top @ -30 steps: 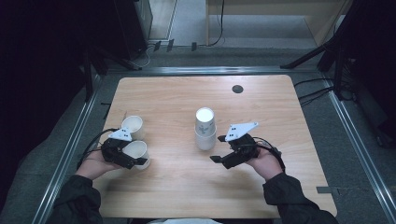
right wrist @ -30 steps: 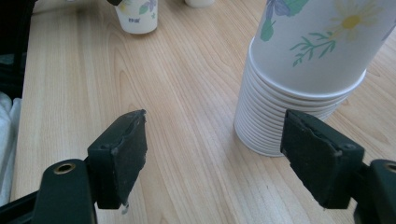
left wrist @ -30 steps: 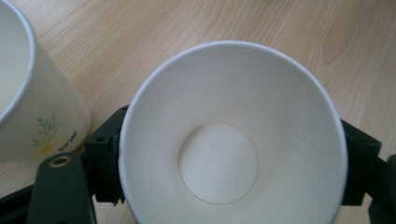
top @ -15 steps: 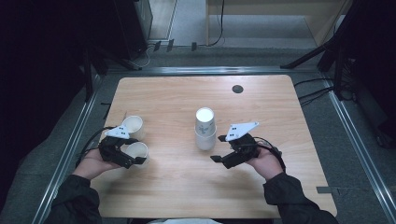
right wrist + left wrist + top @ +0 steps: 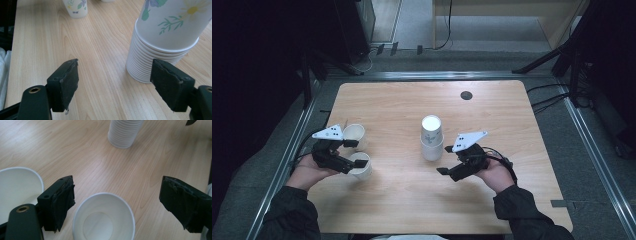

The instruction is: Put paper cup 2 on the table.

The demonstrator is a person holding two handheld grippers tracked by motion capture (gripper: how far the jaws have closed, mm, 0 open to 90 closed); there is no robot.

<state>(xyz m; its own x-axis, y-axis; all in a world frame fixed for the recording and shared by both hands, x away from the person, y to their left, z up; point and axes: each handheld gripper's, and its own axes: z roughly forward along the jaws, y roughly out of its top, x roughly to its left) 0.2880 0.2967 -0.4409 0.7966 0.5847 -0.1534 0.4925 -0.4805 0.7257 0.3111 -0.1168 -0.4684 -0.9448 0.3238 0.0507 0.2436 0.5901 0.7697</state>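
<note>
Around the work: a pale wooden tabletop in a dim, cable-strewn room

The light-grained rectangular wooden tabletop [image 5: 402, 200] has rounded corners and a small dark round disc [image 5: 466, 95] set into it near its far edge, right of the middle. A silvery metal rail frame [image 5: 422, 75] runs just outside the tabletop along its far edge and both sides. Grey carpeted floor [image 5: 412, 20] lies beyond it. Thin black cables [image 5: 547, 100] trail over the floor by the far right corner, close to the slanted black legs of a stand [image 5: 542, 62]. A tall black box [image 5: 357, 25] stands at the far left, and light wooden furniture [image 5: 512, 15] at the far right.
</note>
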